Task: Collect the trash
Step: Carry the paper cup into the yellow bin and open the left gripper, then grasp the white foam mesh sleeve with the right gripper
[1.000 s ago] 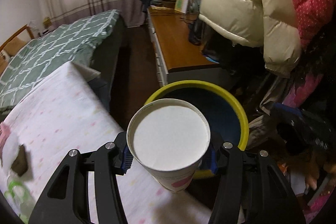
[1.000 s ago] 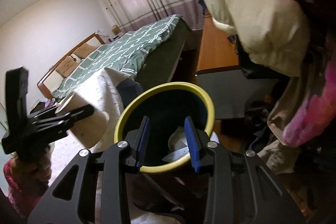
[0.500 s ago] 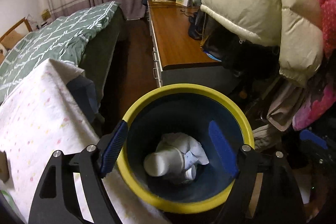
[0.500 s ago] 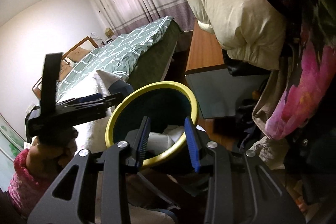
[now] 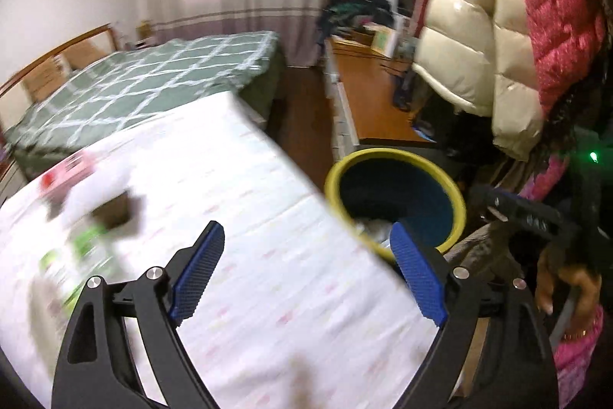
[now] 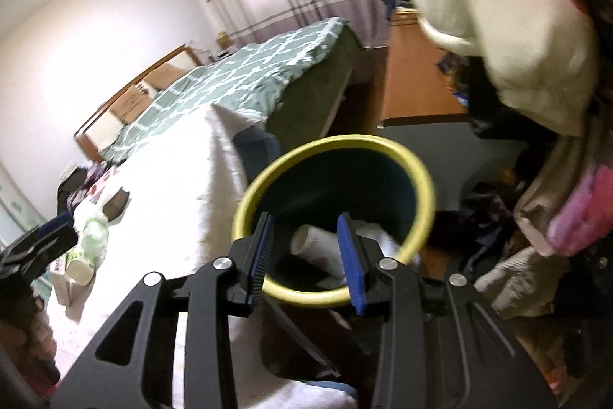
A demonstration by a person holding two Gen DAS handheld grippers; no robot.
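Table [image 5: 291,294] with white cloth; bin [image 6: 421,179] just beside its edge, paper cup [image 6: 318,244] lying inside. Left gripper [image 5: 306,271] spread wide, empty, over table. Right gripper [image 6: 306,252] parted, empty, above bin.

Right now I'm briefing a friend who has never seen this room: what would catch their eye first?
Probably the dark blue bin with a yellow rim, standing beside the table with a white patterned cloth and framed by the right claw; a white paper cup lies inside. Next, the cream puffy jacket hanging at right, and the open left claw over the cloth, where blurred green and white trash remains.
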